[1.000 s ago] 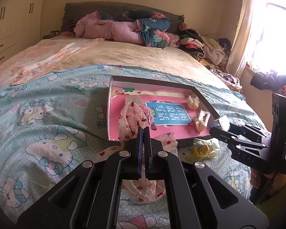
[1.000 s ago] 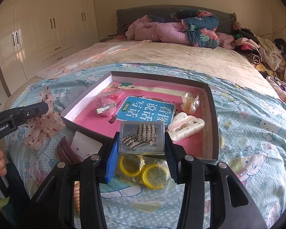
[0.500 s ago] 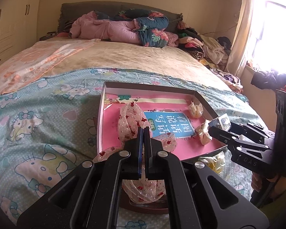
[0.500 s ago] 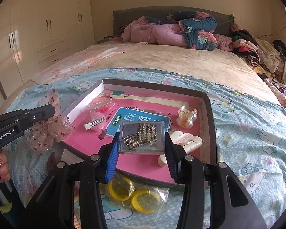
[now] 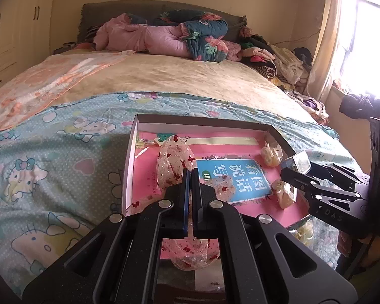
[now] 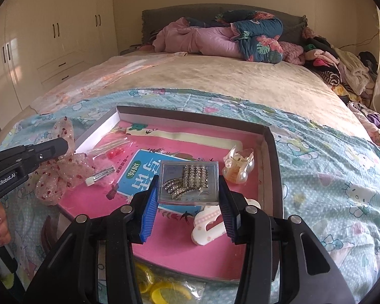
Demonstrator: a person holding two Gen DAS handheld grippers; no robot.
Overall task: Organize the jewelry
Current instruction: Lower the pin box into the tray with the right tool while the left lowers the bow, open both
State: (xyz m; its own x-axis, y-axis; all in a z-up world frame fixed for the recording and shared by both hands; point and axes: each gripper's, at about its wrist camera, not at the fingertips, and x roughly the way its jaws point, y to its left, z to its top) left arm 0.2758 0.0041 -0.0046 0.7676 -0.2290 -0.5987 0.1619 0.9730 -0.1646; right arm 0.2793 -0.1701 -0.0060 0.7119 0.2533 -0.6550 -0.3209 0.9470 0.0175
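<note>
Left gripper (image 5: 190,174): jaws clenched on a sheer pink bow (image 5: 173,162) with red spots; the fabric spills above and below the jaws, over the left part of the box.
Right gripper (image 6: 188,190): jaws grasping a clear plastic case (image 6: 188,182) by its two sides; a rhinestone piece lies inside it. The case hangs above the box interior, over the blue booklet (image 6: 139,174).
Shallow box (image 6: 271,162), pink-lined, sits on the cartoon-cat bedsheet (image 6: 329,177) of the bed.
In the box: a pearl hair claw (image 6: 238,167) near the right wall, a white-and-pink hair clip (image 6: 207,223) below it, a metal barrette (image 6: 100,177) left of the booklet.
Outside the box, at its near edge: yellow rings in a plastic bag (image 6: 162,288).
Fingers (image 6: 0,223) with painted nails show at the left edge of the right wrist view.
</note>
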